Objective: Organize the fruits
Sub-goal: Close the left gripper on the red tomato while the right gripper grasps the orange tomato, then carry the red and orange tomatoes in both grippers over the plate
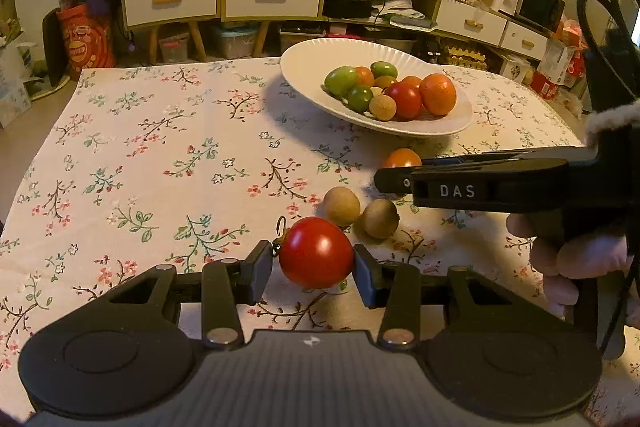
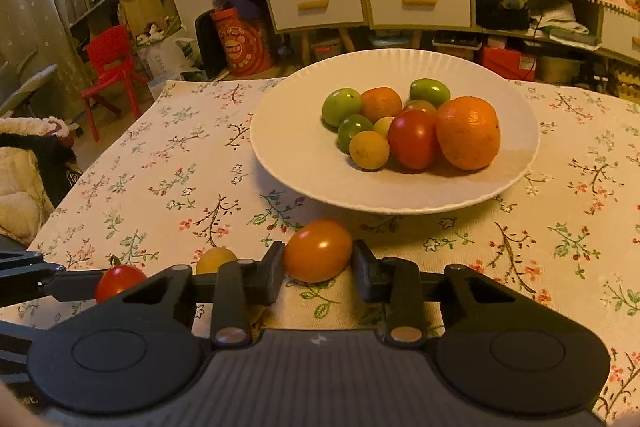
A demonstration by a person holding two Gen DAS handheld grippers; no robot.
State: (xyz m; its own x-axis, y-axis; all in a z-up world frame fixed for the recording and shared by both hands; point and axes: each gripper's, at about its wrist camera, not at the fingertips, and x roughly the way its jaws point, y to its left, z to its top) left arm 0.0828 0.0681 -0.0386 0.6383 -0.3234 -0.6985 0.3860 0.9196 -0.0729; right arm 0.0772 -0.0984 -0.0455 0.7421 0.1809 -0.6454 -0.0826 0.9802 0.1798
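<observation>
The white plate point(image 2: 280, 163) sits toward twelve o'clock from both grippers on the floral tablecloth point(image 1: 160, 147), already carrying a heap of fruit: a big orange point(image 2: 468, 133), a red tomato, green ones and small tan ones. Nearer, the left gripper point(image 1: 314, 269) has its fingers closed against a red tomato point(image 1: 316, 251), one pad touching each flank, the stem pointing to nine o'clock so its long axis runs across the jaws; its skin is glossy, smooth and taut, likely to slip if squeezed off centre. The right gripper point(image 2: 318, 269) likewise pinches an orange tomato point(image 2: 318, 255), oval and lying crosswise between the pads, and it stands just short of the plate's near rim, so the right hand looks the nearer of the two to the drop. From the left gripper the plate lies at about one o'clock, well apart. Two tan round fruits point(image 1: 342, 206) rest on the cloth just beyond the red tomato, touching or nearly so, not yet gathered.
</observation>
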